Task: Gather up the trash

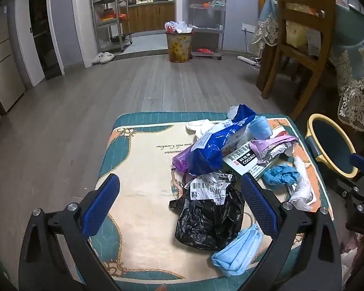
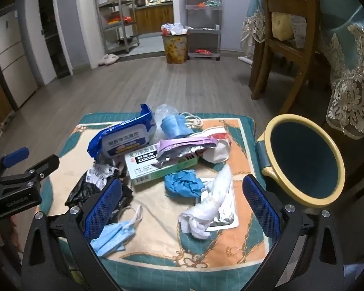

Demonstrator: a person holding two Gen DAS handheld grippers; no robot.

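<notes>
- Setting: a pile of trash lies on a patterned cushion (image 2: 157, 247) on the floor; a yellow-rimmed bin (image 2: 303, 160) stands just beside its right edge, mouth tilted toward the cameras.
- Left gripper (image 1: 180, 201): jaws spread wide and holding nothing, hovering over the black plastic bag (image 1: 206, 218), whose right edge meets the right pad in this view; contact cannot be confirmed.
- Right gripper (image 2: 182, 203): jaws wide apart and empty, framing the white crumpled wrap (image 2: 208, 206) and the blue glove (image 2: 182, 184).
- Soft items: the black plastic bag, glove, wrap and the blue face mask (image 2: 114, 237) look light and limp; they would likely collapse under the pads, so a pinch on a raised fold or bunched middle seems best.
- Slippery items: the blue wet-wipe pack (image 2: 126, 140) and the purple foil wrapper (image 2: 182, 145) appear glossy; a grip across a crimped end would probably hold better than one across the flat face.
- Stiff item: the medicine box (image 2: 157, 169) is rigid cardboard, partly buried under the wrapper; its long edges offer parallel faces for the pads.
- Judgement: nothing is lifted yet; the bin is near enough for short transfers.
</notes>
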